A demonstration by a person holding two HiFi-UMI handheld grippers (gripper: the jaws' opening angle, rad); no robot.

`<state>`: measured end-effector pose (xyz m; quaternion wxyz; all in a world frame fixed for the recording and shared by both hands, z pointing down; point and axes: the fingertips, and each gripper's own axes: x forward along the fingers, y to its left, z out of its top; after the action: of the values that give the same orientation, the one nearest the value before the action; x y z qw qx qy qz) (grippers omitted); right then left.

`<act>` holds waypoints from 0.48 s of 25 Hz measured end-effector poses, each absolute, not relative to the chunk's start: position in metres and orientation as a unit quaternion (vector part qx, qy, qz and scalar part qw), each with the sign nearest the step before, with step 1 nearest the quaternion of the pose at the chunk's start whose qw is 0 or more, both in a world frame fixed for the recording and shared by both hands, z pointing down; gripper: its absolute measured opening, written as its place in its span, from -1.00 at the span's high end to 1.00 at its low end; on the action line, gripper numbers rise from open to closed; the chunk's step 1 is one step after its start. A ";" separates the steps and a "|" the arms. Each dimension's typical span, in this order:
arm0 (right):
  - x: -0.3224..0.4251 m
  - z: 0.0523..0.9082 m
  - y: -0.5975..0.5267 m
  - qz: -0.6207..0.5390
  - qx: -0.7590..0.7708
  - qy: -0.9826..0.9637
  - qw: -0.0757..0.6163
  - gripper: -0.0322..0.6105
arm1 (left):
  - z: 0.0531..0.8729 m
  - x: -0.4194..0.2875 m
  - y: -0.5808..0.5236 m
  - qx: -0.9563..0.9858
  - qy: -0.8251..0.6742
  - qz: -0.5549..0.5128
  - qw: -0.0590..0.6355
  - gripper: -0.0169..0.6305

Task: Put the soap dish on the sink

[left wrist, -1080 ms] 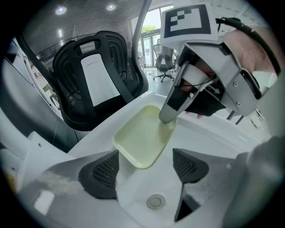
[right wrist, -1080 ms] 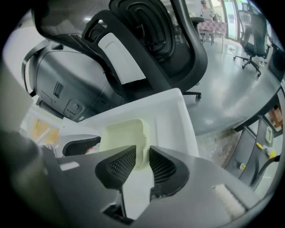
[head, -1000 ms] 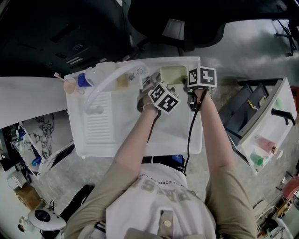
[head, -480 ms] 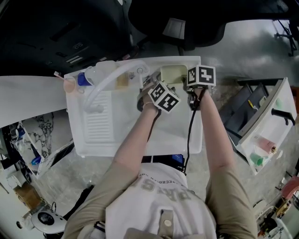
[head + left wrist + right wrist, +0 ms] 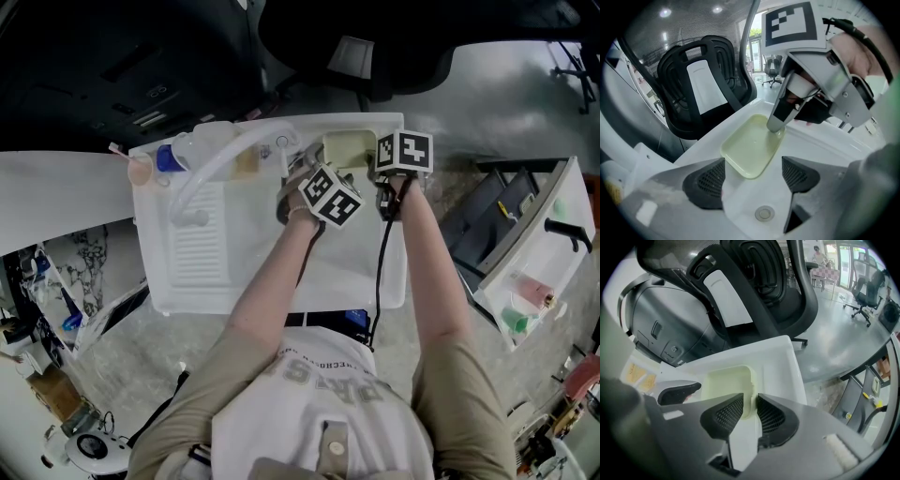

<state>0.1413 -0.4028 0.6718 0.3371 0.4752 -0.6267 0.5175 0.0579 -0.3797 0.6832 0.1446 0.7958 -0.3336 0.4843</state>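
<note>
The pale yellow-green soap dish (image 5: 345, 148) lies on the back rim of the white sink (image 5: 281, 272), right of the tap. My right gripper (image 5: 750, 411) is shut on the dish's right wall (image 5: 751, 386), with one finger inside the tray and one outside. From the left gripper view, that inner finger (image 5: 776, 123) reaches into the dish (image 5: 747, 150) at its far corner. My left gripper (image 5: 754, 180) hangs open just in front of the dish, over the basin and its drain (image 5: 764, 214), holding nothing.
A white curved tap (image 5: 220, 164) arches over the ribbed drainboard (image 5: 199, 246). A blue-capped bottle (image 5: 169, 159) and a pink cup (image 5: 141, 172) stand at the sink's back left. A black office chair (image 5: 708, 84) stands behind the sink. An open white cabinet (image 5: 525, 253) is at the right.
</note>
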 end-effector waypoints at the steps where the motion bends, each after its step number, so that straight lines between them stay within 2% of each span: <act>1: 0.141 0.672 -0.403 0.519 0.476 -0.626 0.336 0.59 | 0.682 0.058 -0.380 0.796 -0.335 0.484 0.142 -0.28; 12: 0.143 0.674 -0.403 0.516 0.483 -0.623 0.335 0.59 | 0.683 0.058 -0.377 0.797 -0.327 0.488 0.139 -0.28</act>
<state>0.1434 -0.4028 0.6738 0.3347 0.4826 -0.6234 0.5162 0.0576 -0.3765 0.6834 0.1387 0.7974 -0.3271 0.4877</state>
